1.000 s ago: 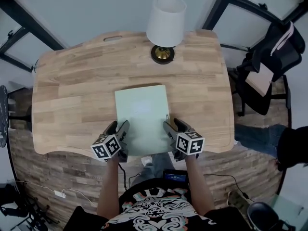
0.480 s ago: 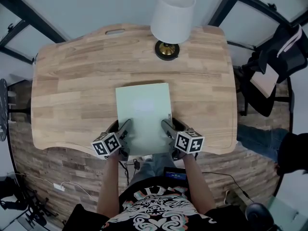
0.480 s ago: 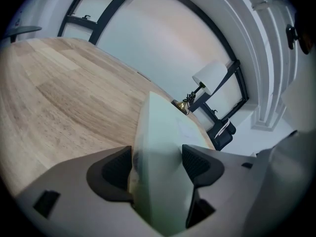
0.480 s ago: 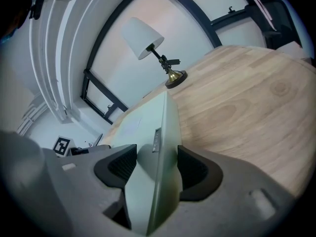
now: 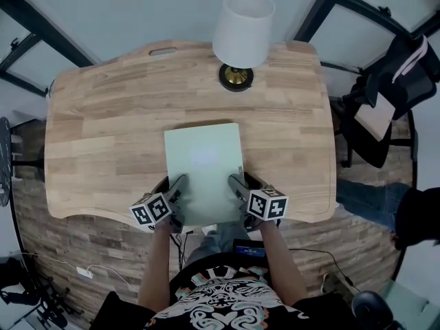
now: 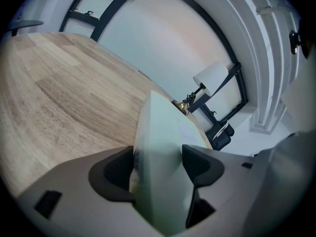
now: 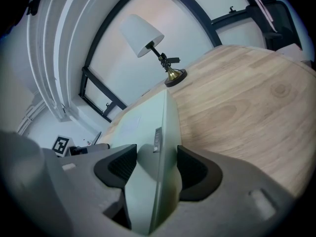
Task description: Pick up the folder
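Folder (image 5: 203, 167) lies on the table (image 5: 103, 122), its near edge at the front rim; left gripper (image 5: 176, 188) and right gripper (image 5: 238, 186) straddle that edge, jaws wide, not clamped

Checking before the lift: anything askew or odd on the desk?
Nothing stands out. The folder lies slightly turned on the table, its near end between the open jaws of the left gripper and the right gripper. The lamp stands upright.
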